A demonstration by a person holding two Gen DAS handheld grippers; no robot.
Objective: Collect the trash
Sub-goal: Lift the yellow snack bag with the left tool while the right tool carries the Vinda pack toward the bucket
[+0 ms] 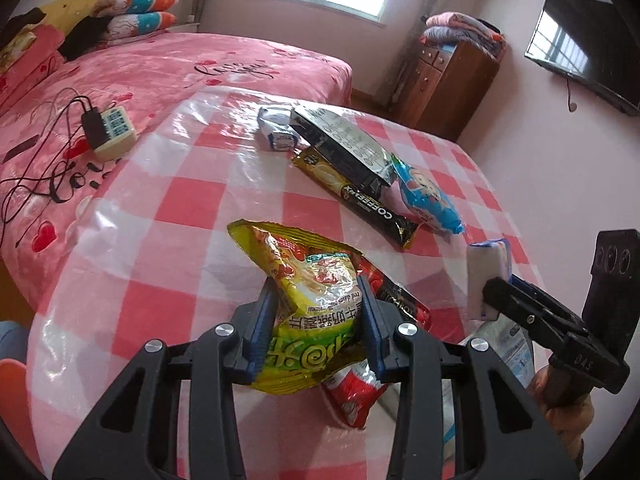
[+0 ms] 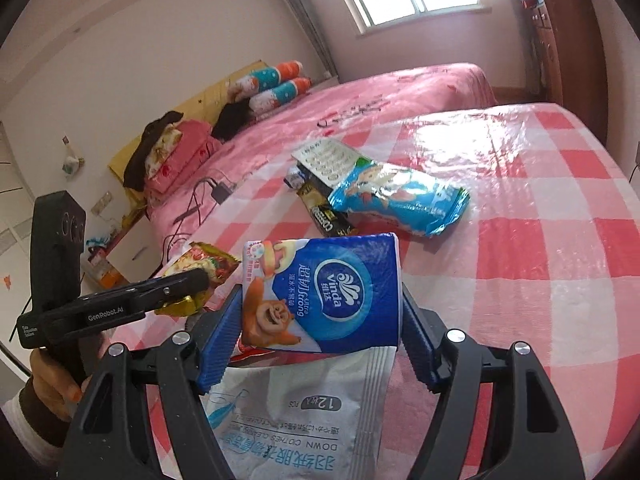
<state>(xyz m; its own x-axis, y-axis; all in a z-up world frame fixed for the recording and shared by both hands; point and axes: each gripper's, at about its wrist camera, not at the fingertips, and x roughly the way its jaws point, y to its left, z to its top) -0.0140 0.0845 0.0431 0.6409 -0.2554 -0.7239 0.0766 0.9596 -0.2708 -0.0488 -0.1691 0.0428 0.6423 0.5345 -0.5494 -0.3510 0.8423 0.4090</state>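
Left claw (image 1: 320, 320) clamped on yellow wrapper (image 1: 308, 300), lifted off the bench (image 1: 168, 216). Crinkly foil, near weightless, probably slick; a grip mid-body looks safest.

Right claw (image 2: 320, 320) holds tissue pack (image 2: 320, 292) across its width; soft, squashes, light.

Blue packet (image 2: 396, 204), coffee sachet (image 1: 360, 196) and blister card (image 1: 344, 140) lie on the bench: flat, so edges seem the best hold.

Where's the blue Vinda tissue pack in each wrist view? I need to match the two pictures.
Left wrist view: the tissue pack is at the right edge, seen end-on, clamped in the right gripper.
Right wrist view: the pack fills the centre, label facing the camera, between that gripper's blue pads.
Shared landmark: the light-blue snack wrapper lying on the checked tablecloth.
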